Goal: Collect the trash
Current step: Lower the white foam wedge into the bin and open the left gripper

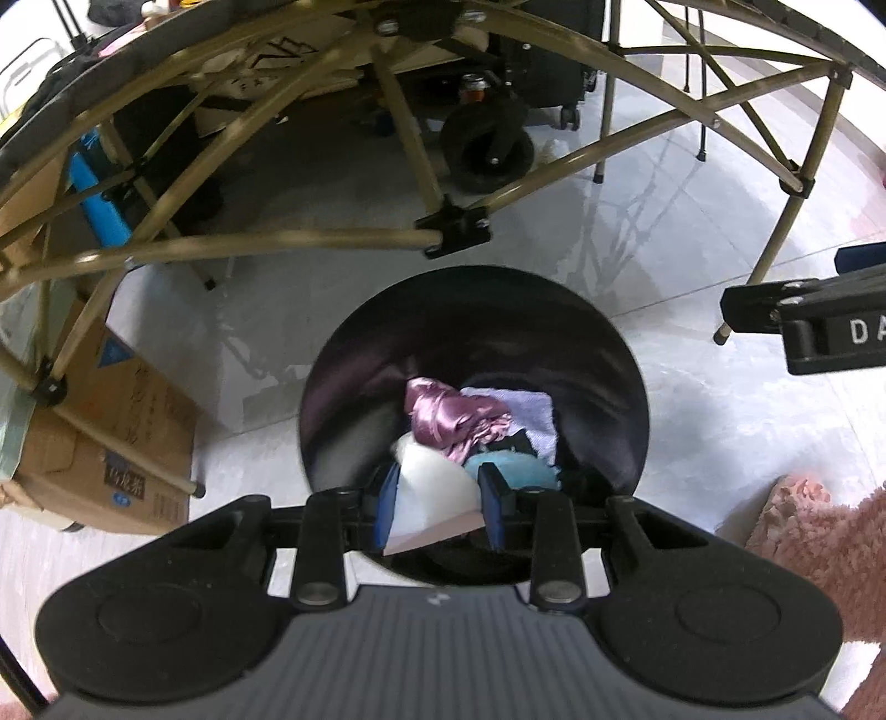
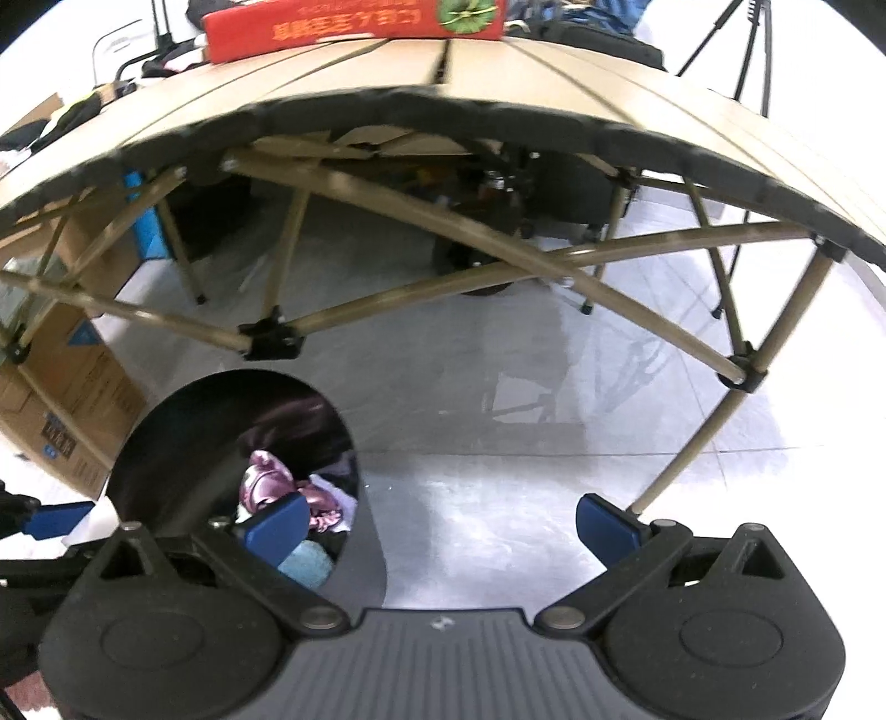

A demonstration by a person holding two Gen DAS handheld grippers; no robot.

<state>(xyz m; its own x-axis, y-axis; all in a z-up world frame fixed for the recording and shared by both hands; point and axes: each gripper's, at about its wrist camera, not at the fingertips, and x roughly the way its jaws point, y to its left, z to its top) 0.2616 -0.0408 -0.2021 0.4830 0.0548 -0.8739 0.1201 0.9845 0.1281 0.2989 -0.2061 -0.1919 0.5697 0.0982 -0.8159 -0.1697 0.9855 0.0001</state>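
Observation:
A round black trash bin stands on the floor beside a folding table. Inside lie a pink shiny wrapper, a pale lilac cloth and a teal fuzzy piece. My left gripper hovers over the bin's mouth, shut on a white wad of tissue between its blue pads. In the right wrist view the same bin sits at the lower left. My right gripper is open with nothing between its fingers, its left fingertip above the bin's rim.
A tan folding table with crossed metal legs arches over the scene. Cardboard boxes stand at the left. A pink fluffy rug lies at the right. A red box rests on the tabletop. A wheeled cart stands beyond.

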